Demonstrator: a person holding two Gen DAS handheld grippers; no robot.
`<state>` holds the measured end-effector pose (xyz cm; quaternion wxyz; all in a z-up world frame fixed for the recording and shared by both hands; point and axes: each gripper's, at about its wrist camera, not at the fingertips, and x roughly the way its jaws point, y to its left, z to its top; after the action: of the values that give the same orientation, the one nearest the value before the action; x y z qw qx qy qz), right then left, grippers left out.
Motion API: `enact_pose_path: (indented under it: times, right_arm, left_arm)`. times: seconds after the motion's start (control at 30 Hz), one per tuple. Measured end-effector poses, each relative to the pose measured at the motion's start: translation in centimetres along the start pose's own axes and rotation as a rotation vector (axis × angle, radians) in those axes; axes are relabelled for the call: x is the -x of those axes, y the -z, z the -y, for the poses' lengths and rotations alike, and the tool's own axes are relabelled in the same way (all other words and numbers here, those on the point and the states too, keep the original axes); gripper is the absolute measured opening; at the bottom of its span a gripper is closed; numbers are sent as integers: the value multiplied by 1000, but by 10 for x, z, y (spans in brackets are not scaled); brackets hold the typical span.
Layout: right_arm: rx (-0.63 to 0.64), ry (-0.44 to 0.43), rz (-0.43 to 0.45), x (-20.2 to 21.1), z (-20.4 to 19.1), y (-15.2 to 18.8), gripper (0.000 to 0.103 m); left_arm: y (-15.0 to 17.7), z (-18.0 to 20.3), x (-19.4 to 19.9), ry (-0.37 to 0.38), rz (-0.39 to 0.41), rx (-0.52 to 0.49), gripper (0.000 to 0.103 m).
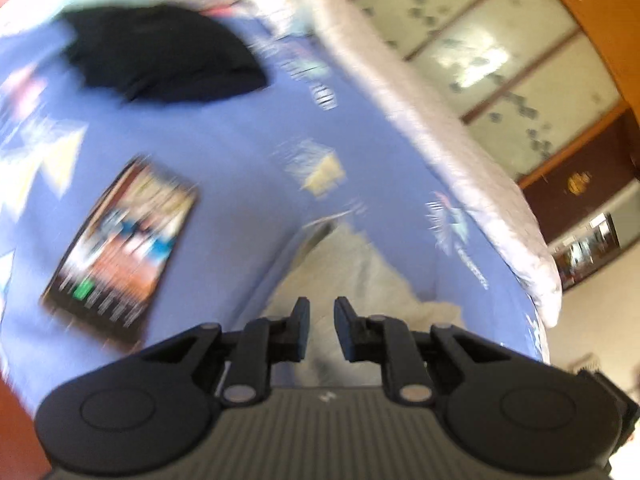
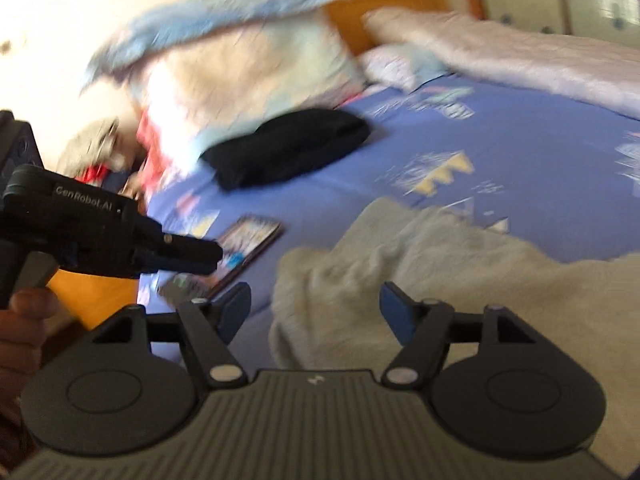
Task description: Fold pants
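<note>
The left gripper (image 1: 322, 328) has its fingers (image 1: 302, 326) almost together, with just a thin gap. Nothing is in the gap. The right gripper (image 2: 316, 312) has its fingers (image 2: 236, 308) spread wide, and they hold nothing too.

The pants (image 2: 440, 272) are pale and soft. They lie in a bumpy heap on the near side of the bed (image 2: 500, 140), right under both grippers. They are not flat, and I can see no neat fold.

Left of the pants lies a book (image 2: 248, 244). Farther away a black cloth (image 2: 292, 148) sits on the blue sheet, well apart from the pants. A hand (image 2: 24, 320) holds the left gripper at the left edge.

I think this is the step between two grabs, and the folding looks only begun. Next, each gripper needs to go down to an edge of the pants, pinch it and pull the cloth smooth. The pictures are blurry, so I cannot tell which end is the waist.
</note>
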<state>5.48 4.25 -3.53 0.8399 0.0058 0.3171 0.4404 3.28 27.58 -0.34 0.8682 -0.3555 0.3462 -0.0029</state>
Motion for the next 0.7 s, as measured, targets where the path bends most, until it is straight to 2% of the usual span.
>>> enact_pose_path:
  times: [0.1,0.2,0.23,0.3,0.33,0.37,0.47,0.53,0.57,0.6,0.7]
  right_arm:
    - [-118,50,30,18,20,9,68]
    - [-199,116,-27,15,35,29,62]
    - [-234,133,-66,11,41,38,62]
    - [-296,138,-127,7,52,52,60]
    - [-301,132,-109,14,53,56,59]
    - [-304,122,-97,23,54,56,59]
    - [-310,154,-4,68,62,59,59]
    - [-348,242,73,111,80,67,59]
    - [-387,288,115,133,91,75,59]
    - [-442,344,167,162,104,85,59]
    - [-605,516,312,243,131,128,59]
  left_arm:
    - [-7,36,-22,57,-5,-84,17]
    - [1,62,-56,59,-62,-144,17]
    - [7,64,-65,43,-89,-155,17]
    - [19,63,-92,-91,-138,-194,18]
    - [25,59,-103,-172,-170,-219,14]
    - [30,54,-109,-218,-192,-234,8]
    - [29,54,-97,-204,-177,-218,9]
    - [26,60,-86,-199,-160,-194,13]
    - [23,67,-83,-203,-146,-193,18]
    - [24,75,-78,-201,-126,-201,23]
    - [28,101,-71,-170,-97,-245,27]
